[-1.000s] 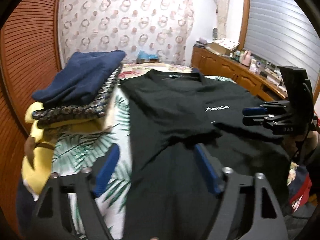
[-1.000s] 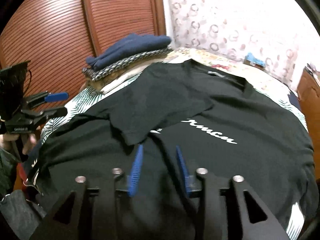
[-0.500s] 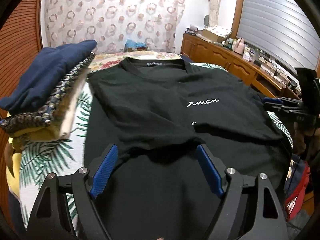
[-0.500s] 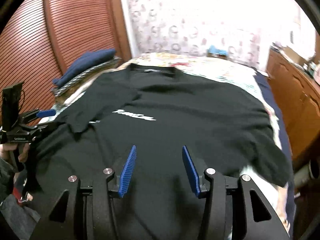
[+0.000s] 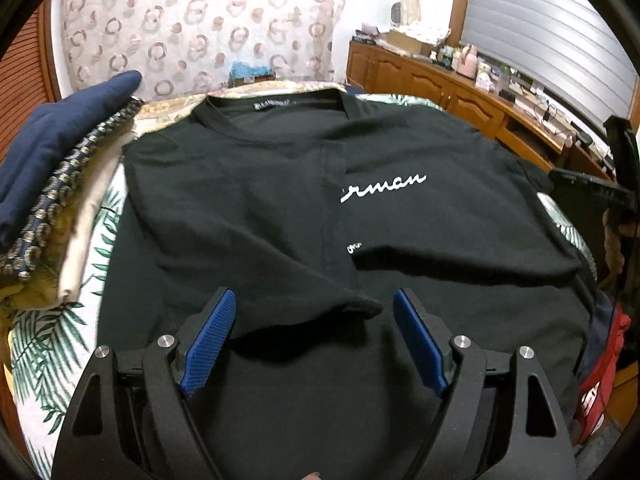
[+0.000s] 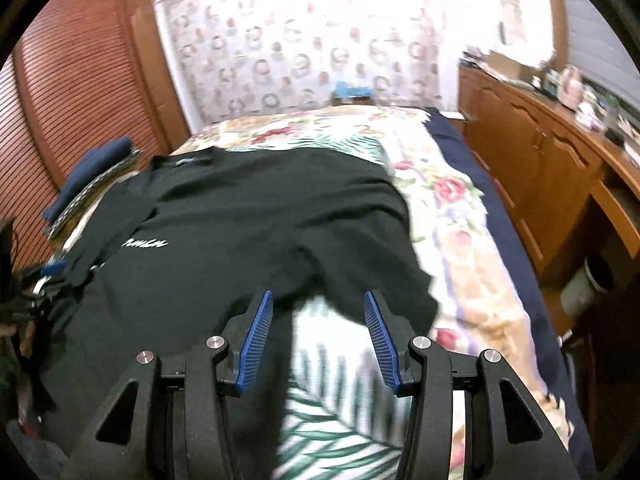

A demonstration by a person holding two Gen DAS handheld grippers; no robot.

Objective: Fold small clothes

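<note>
The bed (image 6: 460, 216) fills most of both views, its leaf-and-flower cover bare on my right side; a black T-shirt (image 5: 400, 216) lies spread flat across it, collar at the far end, white script on the chest, and its left sleeve (image 5: 256, 240) is folded inward over the front; a stack of folded clothes (image 5: 52, 168) with a navy piece on top sits just beside the shirt on my left; a wooden cabinet (image 6: 552, 160) runs along the wall on my right; my left gripper (image 5: 314, 336) hovers above the tip of the folded sleeve with its jaws wide apart and nothing between them; my right gripper (image 6: 318, 340) hangs over the shirt's right sleeve (image 6: 380, 280) at the edge of the cover, jaws parted, pads clear of the cloth.
</note>
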